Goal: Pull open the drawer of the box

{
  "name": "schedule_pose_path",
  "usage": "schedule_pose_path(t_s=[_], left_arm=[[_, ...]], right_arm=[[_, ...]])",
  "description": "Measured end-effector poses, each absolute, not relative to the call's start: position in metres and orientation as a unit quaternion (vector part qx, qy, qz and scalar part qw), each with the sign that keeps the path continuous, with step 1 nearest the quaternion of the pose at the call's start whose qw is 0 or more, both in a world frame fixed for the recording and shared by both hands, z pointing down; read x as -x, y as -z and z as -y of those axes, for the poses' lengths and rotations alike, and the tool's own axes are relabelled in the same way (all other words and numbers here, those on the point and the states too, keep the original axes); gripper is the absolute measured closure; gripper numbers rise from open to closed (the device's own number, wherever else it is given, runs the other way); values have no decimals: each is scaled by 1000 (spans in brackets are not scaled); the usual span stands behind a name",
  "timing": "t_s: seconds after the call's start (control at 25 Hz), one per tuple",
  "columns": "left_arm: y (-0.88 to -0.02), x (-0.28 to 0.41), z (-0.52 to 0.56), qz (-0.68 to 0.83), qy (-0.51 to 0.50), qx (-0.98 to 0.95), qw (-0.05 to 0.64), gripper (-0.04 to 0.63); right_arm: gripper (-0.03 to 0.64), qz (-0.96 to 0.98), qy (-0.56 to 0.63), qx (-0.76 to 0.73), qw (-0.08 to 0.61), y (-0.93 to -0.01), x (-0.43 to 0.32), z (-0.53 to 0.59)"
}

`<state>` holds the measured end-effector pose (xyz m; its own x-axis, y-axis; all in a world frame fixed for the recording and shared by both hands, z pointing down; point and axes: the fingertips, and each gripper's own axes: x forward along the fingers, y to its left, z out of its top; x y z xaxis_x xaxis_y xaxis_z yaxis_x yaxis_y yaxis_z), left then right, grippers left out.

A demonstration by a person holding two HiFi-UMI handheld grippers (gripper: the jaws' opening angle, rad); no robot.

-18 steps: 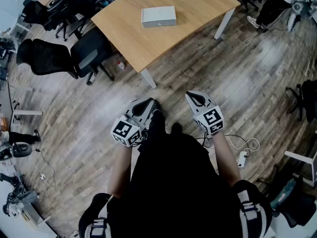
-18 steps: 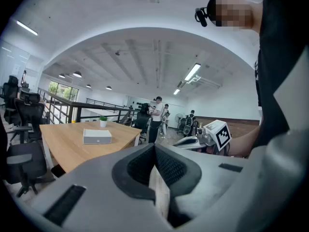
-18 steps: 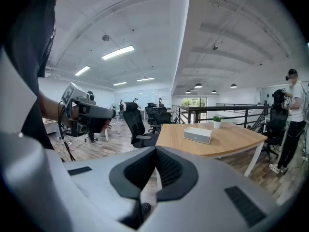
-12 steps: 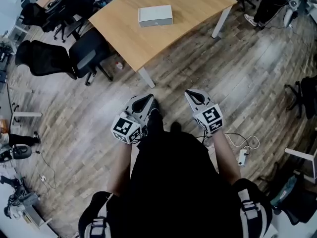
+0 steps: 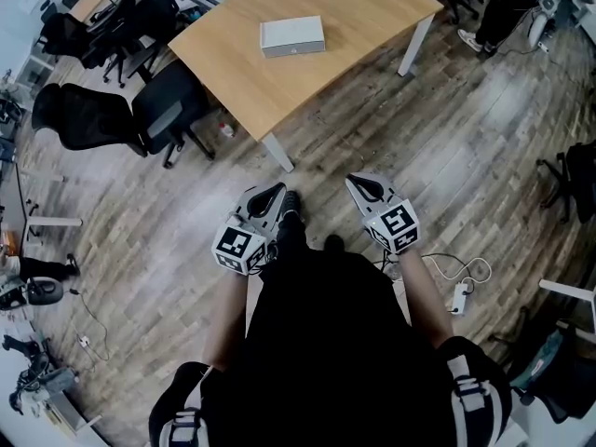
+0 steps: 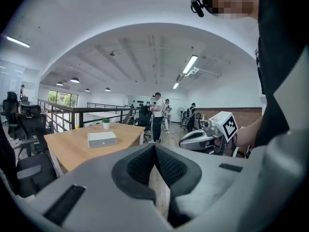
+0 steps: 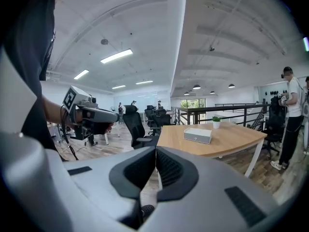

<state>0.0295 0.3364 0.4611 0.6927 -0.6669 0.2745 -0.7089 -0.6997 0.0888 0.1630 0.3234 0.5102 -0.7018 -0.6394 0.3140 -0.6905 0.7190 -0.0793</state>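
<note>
Since the box (image 5: 292, 35) lay well away on the counter (image 5: 256, 87), left gripper (image 5: 273, 194) and right gripper (image 5: 360, 184) hung by the body, fingers closed, empty.

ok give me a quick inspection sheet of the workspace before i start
surface: wooden table, white legs
job's things: box on the table, drawer looks closed
clutter: potted plant at the far edge
grippers: left hand-held gripper and right hand-held gripper both shut, empty, short of the table
cables: corded power strip on the floor, right side
surroundings: black office chairs left of the table; person standing beyond
</note>
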Motion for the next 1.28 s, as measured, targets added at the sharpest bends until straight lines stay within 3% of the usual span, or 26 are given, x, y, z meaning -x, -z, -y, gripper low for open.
schedule_pose_path(t_s=[1.28], left_arm=[[-480, 73, -136, 320, -88, -930, 158, 573]], right_arm=[[592, 901, -114, -372, 192, -535, -48, -145]])
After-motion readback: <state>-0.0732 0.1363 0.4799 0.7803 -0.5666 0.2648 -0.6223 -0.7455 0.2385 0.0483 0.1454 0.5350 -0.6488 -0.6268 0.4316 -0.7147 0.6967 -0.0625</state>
